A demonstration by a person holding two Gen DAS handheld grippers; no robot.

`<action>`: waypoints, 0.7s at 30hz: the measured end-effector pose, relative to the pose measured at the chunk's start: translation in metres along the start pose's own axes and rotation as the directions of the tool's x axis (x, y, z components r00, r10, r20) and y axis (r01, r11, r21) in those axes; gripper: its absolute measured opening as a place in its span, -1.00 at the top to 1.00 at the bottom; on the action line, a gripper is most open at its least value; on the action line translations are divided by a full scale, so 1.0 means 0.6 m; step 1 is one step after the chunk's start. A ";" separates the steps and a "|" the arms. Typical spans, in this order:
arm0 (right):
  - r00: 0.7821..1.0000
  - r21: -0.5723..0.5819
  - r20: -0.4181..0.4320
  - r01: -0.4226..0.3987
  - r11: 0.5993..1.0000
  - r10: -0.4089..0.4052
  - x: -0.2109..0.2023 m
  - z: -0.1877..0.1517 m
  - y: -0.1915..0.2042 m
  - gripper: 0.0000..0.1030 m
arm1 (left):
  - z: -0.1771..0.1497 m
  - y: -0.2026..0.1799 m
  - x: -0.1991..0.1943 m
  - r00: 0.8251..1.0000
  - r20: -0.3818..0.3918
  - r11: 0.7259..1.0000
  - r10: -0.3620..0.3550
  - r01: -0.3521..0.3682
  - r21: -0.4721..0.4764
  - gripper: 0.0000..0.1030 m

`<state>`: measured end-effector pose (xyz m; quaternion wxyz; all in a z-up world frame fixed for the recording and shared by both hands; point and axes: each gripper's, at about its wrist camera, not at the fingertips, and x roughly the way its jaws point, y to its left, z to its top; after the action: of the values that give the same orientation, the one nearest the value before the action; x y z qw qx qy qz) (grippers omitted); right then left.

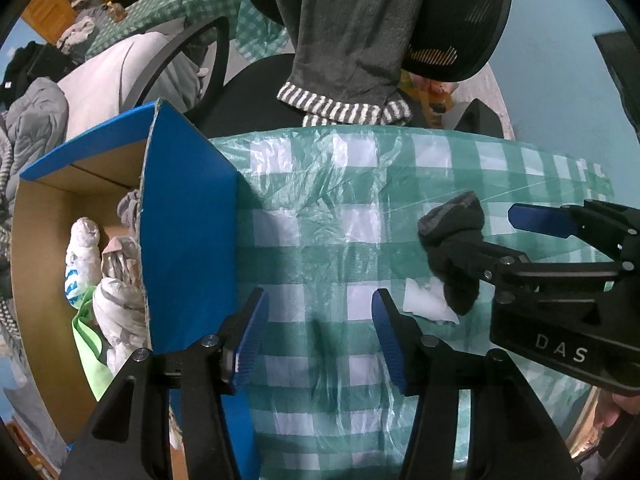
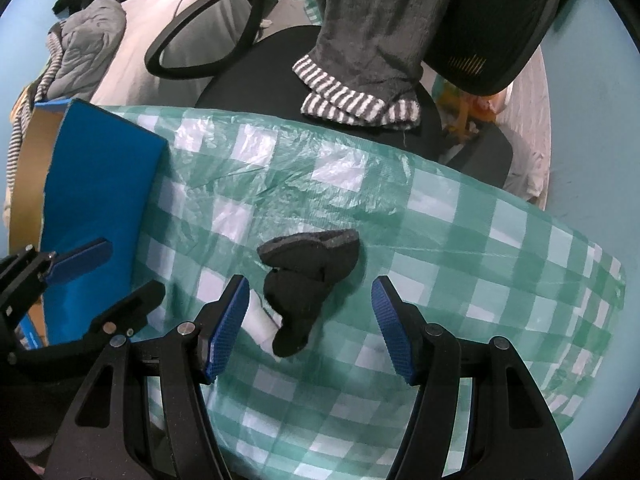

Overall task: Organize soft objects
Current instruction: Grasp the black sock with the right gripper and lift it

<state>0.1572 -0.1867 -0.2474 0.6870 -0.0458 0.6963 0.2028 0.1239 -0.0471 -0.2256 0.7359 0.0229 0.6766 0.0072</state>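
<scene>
A dark grey sock bundle (image 2: 306,280) lies on the green checked tablecloth (image 2: 460,240), with a white scrap (image 2: 260,326) under its near end. My right gripper (image 2: 310,320) is open, its blue pads on either side of the sock, not touching it. In the left wrist view the sock (image 1: 454,240) lies at right beside the right gripper (image 1: 516,236). My left gripper (image 1: 318,340) is open and empty over the cloth, beside the blue cardboard box (image 1: 188,220). The box holds several bundled plastic bags (image 1: 116,304) and a green cloth (image 1: 90,352).
A black office chair (image 2: 500,20) with a grey striped-cuff garment (image 2: 360,60) draped on it stands behind the table. Grey and white clothes (image 2: 120,40) pile at the far left. The table's far edge (image 1: 360,132) curves close behind the box.
</scene>
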 end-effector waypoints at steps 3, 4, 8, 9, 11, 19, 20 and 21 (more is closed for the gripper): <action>1.000 -0.003 -0.006 0.004 1.000 -0.004 0.010 0.006 0.002 -0.25 | 0.000 -0.010 0.003 1.000 0.006 1.000 -0.003 0.003 0.019 -0.17; 1.000 -0.005 -0.010 0.006 1.000 -0.007 0.015 0.008 0.003 -0.25 | 0.003 -0.012 0.006 1.000 0.004 1.000 -0.005 0.005 0.020 -0.19; 0.999 -0.008 -0.031 0.020 1.000 -0.020 0.035 0.011 0.006 -0.25 | 0.005 -0.014 0.010 1.000 -0.005 1.000 -0.012 0.012 0.016 -0.19; 0.999 -0.008 -0.032 0.021 1.000 -0.021 0.037 0.011 0.006 -0.25 | 0.006 -0.014 0.013 1.000 -0.010 1.000 -0.010 0.010 0.017 -0.19; 0.999 -0.010 -0.034 0.023 1.000 -0.023 0.043 0.012 0.007 -0.25 | 0.005 -0.013 0.016 1.000 -0.017 1.000 -0.007 0.008 0.019 -0.19; 0.998 -0.017 -0.070 0.004 1.000 -0.005 0.067 0.011 0.010 0.14 | 0.000 -0.012 0.028 0.999 -0.043 1.000 -0.018 0.019 0.009 -0.19; 0.998 -0.022 -0.066 0.012 1.000 -0.013 0.067 0.010 0.011 0.20 | -0.001 -0.011 0.028 0.999 -0.046 1.000 -0.022 0.022 0.006 -0.19; 0.998 -0.027 -0.061 0.018 0.999 -0.019 0.067 0.009 0.012 0.22 | -0.001 -0.011 0.029 0.998 -0.050 1.000 -0.024 0.025 0.003 -0.19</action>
<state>0.1581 -0.1697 -0.2846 0.6664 -0.0674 0.7140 0.2040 0.1245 -0.0529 -0.2432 0.7188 0.0158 0.6950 -0.0025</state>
